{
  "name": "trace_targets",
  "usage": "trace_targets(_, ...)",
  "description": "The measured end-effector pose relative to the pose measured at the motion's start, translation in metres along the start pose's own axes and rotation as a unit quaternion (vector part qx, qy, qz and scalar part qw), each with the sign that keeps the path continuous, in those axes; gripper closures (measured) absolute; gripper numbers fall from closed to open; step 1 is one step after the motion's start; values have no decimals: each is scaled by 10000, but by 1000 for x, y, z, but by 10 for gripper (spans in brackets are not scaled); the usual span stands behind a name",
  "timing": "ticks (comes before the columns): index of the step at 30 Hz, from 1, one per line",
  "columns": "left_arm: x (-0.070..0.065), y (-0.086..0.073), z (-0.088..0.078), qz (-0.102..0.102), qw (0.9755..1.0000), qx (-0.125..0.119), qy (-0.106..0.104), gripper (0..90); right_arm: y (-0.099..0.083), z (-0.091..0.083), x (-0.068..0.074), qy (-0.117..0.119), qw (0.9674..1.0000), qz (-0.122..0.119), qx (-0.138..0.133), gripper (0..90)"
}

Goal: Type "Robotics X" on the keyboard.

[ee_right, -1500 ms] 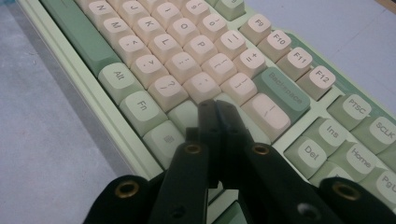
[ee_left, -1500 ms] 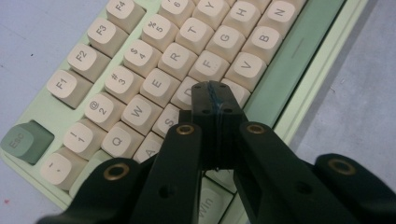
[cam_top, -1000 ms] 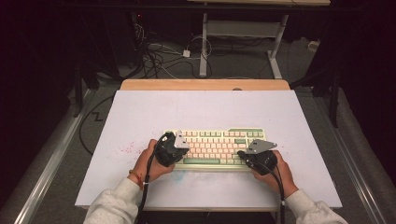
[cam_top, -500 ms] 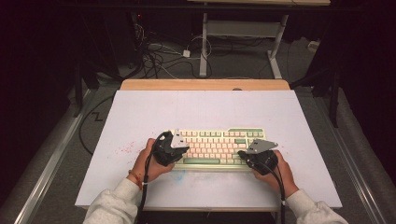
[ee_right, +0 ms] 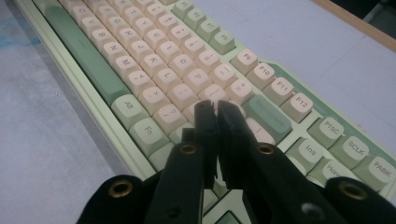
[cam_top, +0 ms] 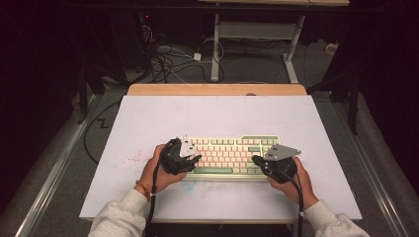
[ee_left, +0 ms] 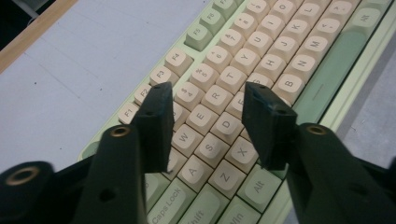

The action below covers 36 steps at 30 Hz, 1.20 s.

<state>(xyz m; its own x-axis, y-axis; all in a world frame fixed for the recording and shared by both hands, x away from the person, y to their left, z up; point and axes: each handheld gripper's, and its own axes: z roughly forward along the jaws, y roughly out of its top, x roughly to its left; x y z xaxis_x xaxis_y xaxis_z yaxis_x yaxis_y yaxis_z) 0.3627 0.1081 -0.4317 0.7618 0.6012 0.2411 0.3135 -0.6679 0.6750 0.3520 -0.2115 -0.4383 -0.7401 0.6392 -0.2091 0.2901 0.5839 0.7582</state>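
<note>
The keyboard (cam_top: 228, 157) is seen in the lower middle of the high view, lying flat on the white table (cam_top: 217, 116) with its long axis running left to right across the frame, parallel to the near table edge. The left gripper (cam_top: 190, 159) is placed over the keyboard's left end and the right gripper (cam_top: 259, 162) over its right end, so each hand is nearest to its own end and neither has to cross over.

In the left gripper view, the left gripper (ee_left: 208, 100) is seen released: its jaws have just been opening and now stand apart above the letter keys around W, E, S and D, with no key pinched between them. The keyboard (ee_left: 280, 56) stretches away toward the upper right of that frame.

In the right gripper view, the right gripper (ee_right: 215, 108) is seen almost clenched, a thin slit being left between the jaws and nothing caught in it; the tips are poised over the keys at the right of the letter block, near the green key. The keyboard (ee_right: 140, 51) runs off to the upper left there.

Whether either tip is actually touching a keycap cannot be told. The next move is judged to be a short descent straight onto the keys below.
</note>
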Motion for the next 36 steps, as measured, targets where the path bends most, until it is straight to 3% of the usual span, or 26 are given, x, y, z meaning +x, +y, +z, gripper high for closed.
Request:
trace_targets(6,-2,0,-1,1,9998,-136,133,390,2,-3,-2,-65,9999,81,-128,754)
trace_targets(12,-3,0,-1,-30,9995,-194,240,303,2,-4,-3,-130,9994,193,-273,585)
trace_targets(21,-5,-1,1,-38,9993,-237,283,176,1,-1,-3,-433,9982,265,-314,289)
trace_targets(25,-7,-2,-1,-44,9992,-284,268,160,1,0,-2,-505,9977,289,-339,226)
trace_targets(36,-12,-2,-2,206,9986,-310,375,156,4,-1,1,-616,9970,227,-418,216)
